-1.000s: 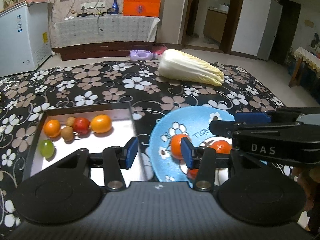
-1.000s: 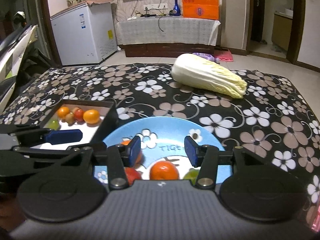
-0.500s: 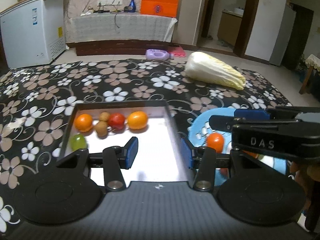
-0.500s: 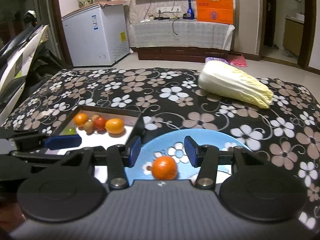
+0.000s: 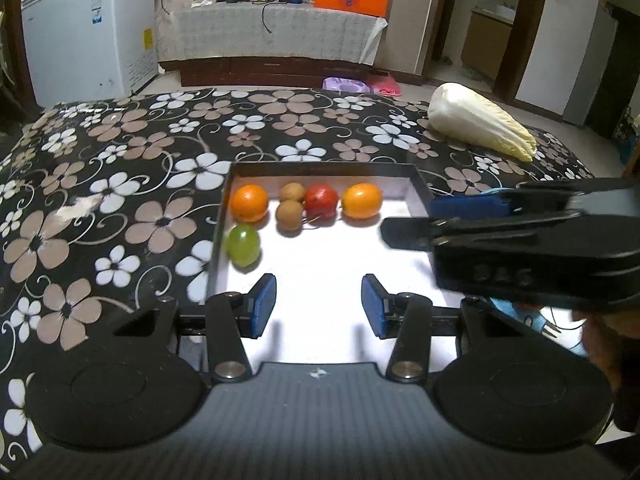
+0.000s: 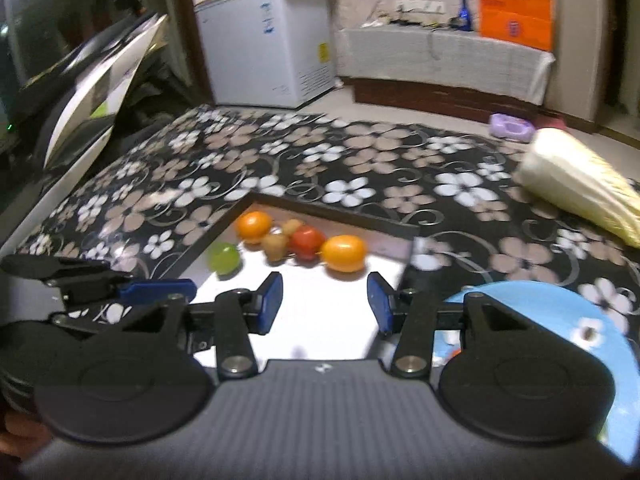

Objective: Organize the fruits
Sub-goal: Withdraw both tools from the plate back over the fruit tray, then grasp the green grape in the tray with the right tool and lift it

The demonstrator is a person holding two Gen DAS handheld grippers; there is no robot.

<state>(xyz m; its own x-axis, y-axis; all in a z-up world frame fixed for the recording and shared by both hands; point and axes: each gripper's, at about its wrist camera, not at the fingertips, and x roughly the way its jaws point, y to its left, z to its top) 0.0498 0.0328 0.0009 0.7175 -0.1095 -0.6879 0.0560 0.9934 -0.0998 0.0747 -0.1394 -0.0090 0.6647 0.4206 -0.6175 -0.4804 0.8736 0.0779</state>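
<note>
Six small fruits (image 5: 304,212) clustered at white tray's (image 5: 320,280) far-left end

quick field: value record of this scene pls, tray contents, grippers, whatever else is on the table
tray: black rim, white floor
in tray: two oranges, red fruit, two brown fruits, green fruit
left gripper: jaws open, empty, over tray
right gripper: jaws open, empty, over tray
blue plate: right of tray
cabbage: far right on floral cloth

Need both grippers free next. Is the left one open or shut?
Open: the left gripper shows a clear gap between its blue pads, nothing held, above the white tray.
</note>
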